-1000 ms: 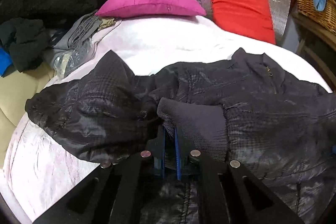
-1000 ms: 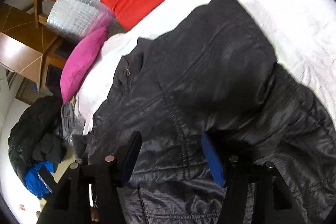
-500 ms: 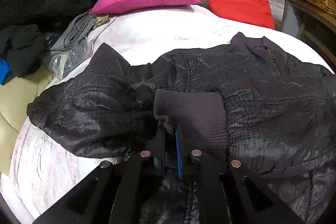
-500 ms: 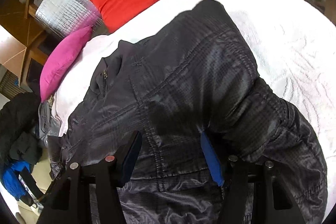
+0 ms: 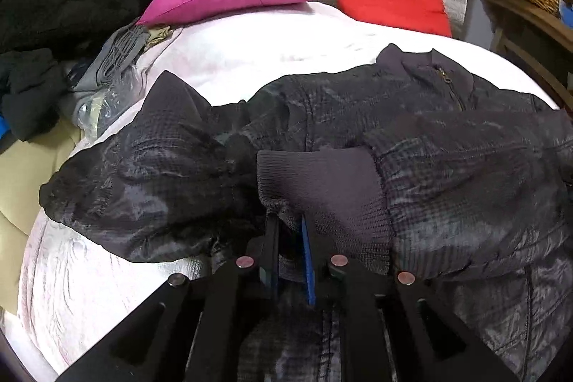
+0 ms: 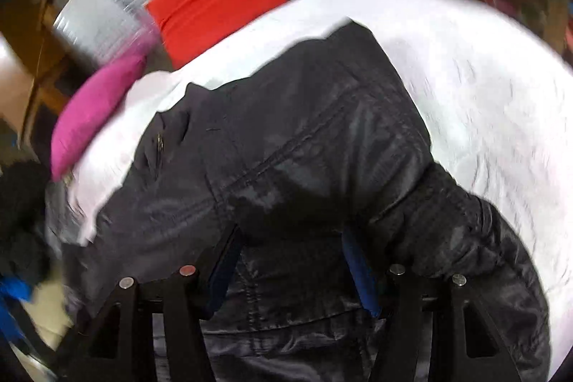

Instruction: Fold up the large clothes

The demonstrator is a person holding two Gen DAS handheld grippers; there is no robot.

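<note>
Sleeve fold in hand: left gripper [image 5: 289, 238] clenches the jacket [image 5: 412, 117] cuff [image 5: 322, 185]; right gripper [image 6: 290, 260] gapes, ungripped. Next, lay cuff flat.

- Your left gripper [image 5: 288, 235] is closed to a narrow gap, its jaws pinching the ribbed cuff [image 5: 322, 188] of the black jacket [image 5: 447, 167] at the cuff's near edge.
- Your right gripper [image 6: 292, 260] stands with its jaws spread wide, one on either side of a fold of the jacket's body; neither blue pad clamps the fabric.
- The right wrist view is blurred.
</note>
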